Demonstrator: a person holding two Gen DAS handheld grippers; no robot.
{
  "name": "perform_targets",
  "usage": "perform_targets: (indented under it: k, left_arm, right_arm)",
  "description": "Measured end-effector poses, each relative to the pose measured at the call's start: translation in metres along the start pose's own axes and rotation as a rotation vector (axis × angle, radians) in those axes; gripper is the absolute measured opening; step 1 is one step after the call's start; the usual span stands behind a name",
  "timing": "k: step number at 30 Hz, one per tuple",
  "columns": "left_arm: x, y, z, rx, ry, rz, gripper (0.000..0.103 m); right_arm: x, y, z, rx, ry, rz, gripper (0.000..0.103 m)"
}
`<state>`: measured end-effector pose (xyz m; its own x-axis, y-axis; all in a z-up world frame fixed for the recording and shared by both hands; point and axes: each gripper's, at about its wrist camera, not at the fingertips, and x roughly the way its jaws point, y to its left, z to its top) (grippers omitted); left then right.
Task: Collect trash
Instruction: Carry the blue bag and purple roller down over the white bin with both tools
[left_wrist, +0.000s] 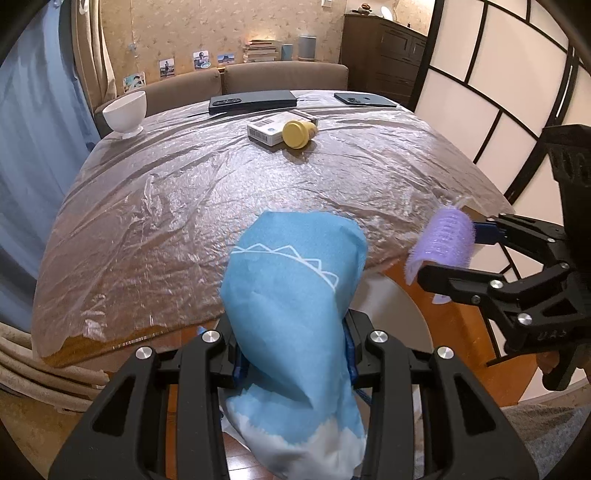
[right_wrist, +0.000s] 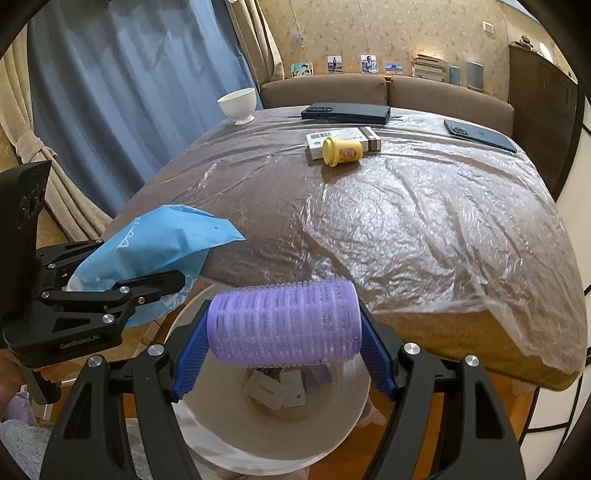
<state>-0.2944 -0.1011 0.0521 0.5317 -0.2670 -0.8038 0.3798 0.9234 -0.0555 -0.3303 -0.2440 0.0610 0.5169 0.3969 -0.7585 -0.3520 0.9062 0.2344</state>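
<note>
My left gripper (left_wrist: 291, 354) is shut on a crumpled blue wrapper (left_wrist: 291, 295), held off the near table edge; it also shows in the right wrist view (right_wrist: 147, 251). My right gripper (right_wrist: 284, 332) is shut on a purple hair roller (right_wrist: 284, 321), held directly above a white bin (right_wrist: 332, 424) with paper scraps inside. The roller also shows in the left wrist view (left_wrist: 443, 240), with the bin (left_wrist: 399, 295) below. A yellow tub (right_wrist: 341, 150) lies on its side against a small box (right_wrist: 343, 140) on the table.
The table (right_wrist: 424, 229) is covered in clear plastic film. A white bowl (right_wrist: 238, 103), a black flat case (right_wrist: 345, 112) and a dark phone (right_wrist: 480, 134) sit along its far side. A sofa stands behind, blue curtains at left.
</note>
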Motion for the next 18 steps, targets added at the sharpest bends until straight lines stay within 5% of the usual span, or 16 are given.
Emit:
perform_targets:
  k: [18]
  left_arm:
    - [-0.014, -0.015, -0.034, 0.036, 0.041, -0.03, 0.039]
  right_arm:
    - [-0.004, 0.011, -0.026, -0.024, 0.041, 0.02, 0.072]
